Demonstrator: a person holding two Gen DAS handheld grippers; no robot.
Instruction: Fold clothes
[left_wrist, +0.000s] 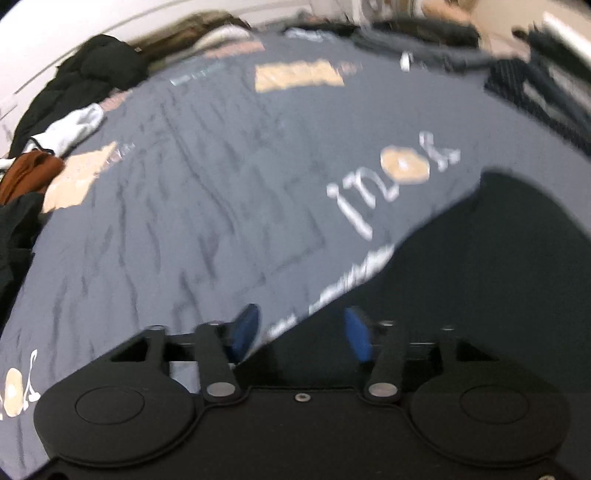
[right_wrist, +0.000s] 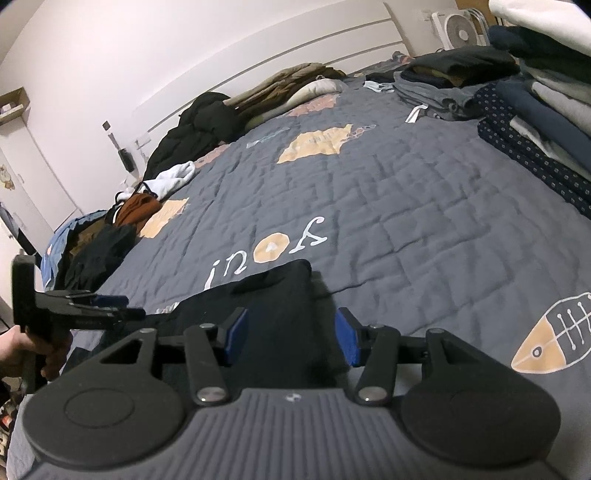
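A black garment (right_wrist: 273, 317) lies flat at the quilt's (right_wrist: 406, 206) near edge under both grippers, left gripper (left_wrist: 301, 332) and right gripper (right_wrist: 291, 338) fingers apart and empty, folded stacks (right_wrist: 535, 122) far right, unfolded heap (right_wrist: 110, 236) left.

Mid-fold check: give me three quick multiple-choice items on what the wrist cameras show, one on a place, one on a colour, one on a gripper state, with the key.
1. Where is the stack of folded clothes in the right wrist view?
A. far right of the bed
B. on the floor
C. beside the brown garment

2. What colour is the garment in front of the right gripper?
A. white
B. black
C. orange

3. How does the right gripper stand?
A. shut on the garment
B. open
C. out of view

Key: 1 A, the pile sits at the quilt's right edge. 2 B, it reads black against the grey quilt. 3 B, its blue pads stand well apart.
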